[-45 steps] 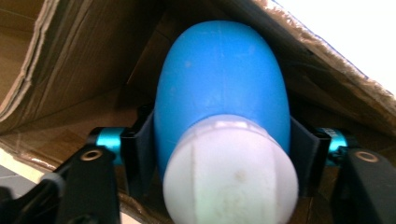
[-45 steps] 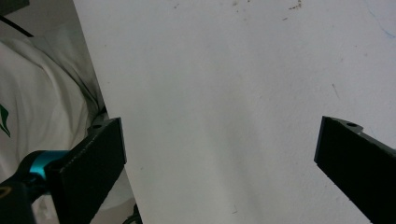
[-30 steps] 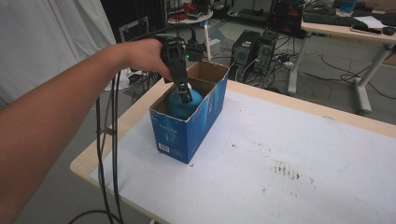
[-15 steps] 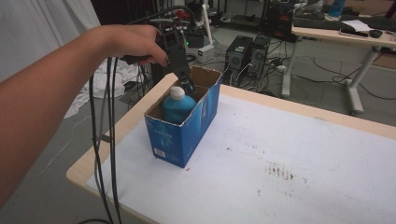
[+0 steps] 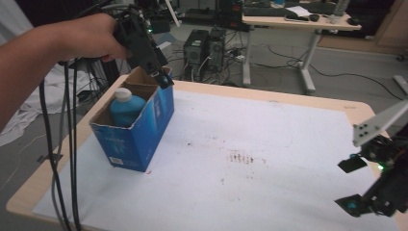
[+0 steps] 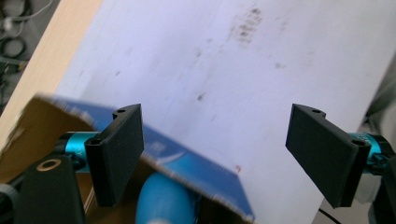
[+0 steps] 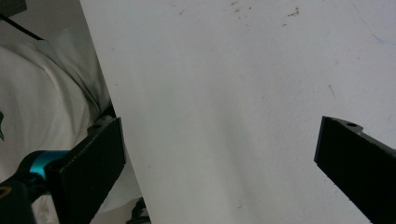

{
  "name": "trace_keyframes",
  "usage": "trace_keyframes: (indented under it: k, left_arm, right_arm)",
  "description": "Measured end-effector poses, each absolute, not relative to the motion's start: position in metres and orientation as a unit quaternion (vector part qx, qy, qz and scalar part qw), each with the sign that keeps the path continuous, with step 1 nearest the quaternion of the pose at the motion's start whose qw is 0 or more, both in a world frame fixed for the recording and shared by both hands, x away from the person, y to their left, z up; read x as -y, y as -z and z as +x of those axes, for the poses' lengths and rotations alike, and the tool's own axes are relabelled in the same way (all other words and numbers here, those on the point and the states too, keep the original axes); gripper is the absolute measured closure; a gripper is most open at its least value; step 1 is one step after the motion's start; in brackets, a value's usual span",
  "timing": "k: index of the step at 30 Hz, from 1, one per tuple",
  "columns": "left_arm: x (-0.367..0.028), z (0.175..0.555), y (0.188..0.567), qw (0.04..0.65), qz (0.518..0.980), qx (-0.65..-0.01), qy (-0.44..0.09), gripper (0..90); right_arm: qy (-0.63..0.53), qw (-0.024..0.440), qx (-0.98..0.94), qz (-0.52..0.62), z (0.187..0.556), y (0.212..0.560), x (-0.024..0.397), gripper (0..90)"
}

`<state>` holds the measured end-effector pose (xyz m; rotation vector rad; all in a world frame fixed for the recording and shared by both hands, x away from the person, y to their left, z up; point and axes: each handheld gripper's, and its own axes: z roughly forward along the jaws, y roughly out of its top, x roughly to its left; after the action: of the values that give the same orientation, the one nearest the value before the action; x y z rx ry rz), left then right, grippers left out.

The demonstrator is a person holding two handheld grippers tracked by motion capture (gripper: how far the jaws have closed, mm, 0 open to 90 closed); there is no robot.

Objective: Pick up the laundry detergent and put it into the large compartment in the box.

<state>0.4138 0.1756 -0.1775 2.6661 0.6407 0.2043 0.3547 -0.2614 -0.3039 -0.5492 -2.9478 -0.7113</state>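
Left hand-held gripper (image 5: pixel 161 77) agape above box (image 5: pixel 144 130) – bottle (image 5: pixel 126 107) inside – right hand-held gripper (image 5: pixel 353 185) agape, empty

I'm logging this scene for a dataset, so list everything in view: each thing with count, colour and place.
Box: one, blue cardboard, open top, on the table's left part.
Bottle: one, blue with a white cap, standing inside the box.
Table: one, white top with a wooden edge and some dark stains.
Desk: one, pale, behind the table.
Computer towers: two, dark, on the floor behind the table.
Left claw: black, open, nothing between the jaws, above the box's far end.
Right claw: black, open, over the table's right edge.
Left hand: holds the left claw.
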Motion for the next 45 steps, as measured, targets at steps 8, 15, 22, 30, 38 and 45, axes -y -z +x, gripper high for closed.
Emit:
trace_keyframes:
  k: [8,15,22,30,38,45]
  left_arm:
    - [-0.128,0.419,0.191,0.201,0.960,-0.189,-0.053,13.3]
    - [-0.095,0.425,0.205,0.190,0.966,-0.169,-0.051,2.0]
    - [-0.070,0.432,0.215,0.183,0.969,-0.154,-0.065,1.6]
    - [-0.046,0.440,0.229,0.176,0.970,-0.155,-0.058,1.6]
    - [-0.032,0.443,0.244,0.168,0.975,-0.142,-0.046,1.6]
    - [-0.020,0.444,0.255,0.166,0.975,-0.141,-0.038,1.6]
  right_arm:
    - [0.234,0.030,0.954,-0.182,0.354,0.303,0.261,1.2]
    - [0.238,0.031,0.953,-0.186,0.355,0.304,0.261,1.2]
    - [0.242,0.033,0.950,-0.193,0.358,0.305,0.263,1.2]
    - [0.241,0.034,0.950,-0.197,0.362,0.307,0.260,1.2]
    - [0.239,0.034,0.949,-0.202,0.364,0.308,0.258,1.2]
    - [0.238,0.033,0.950,-0.200,0.365,0.308,0.257,1.2]
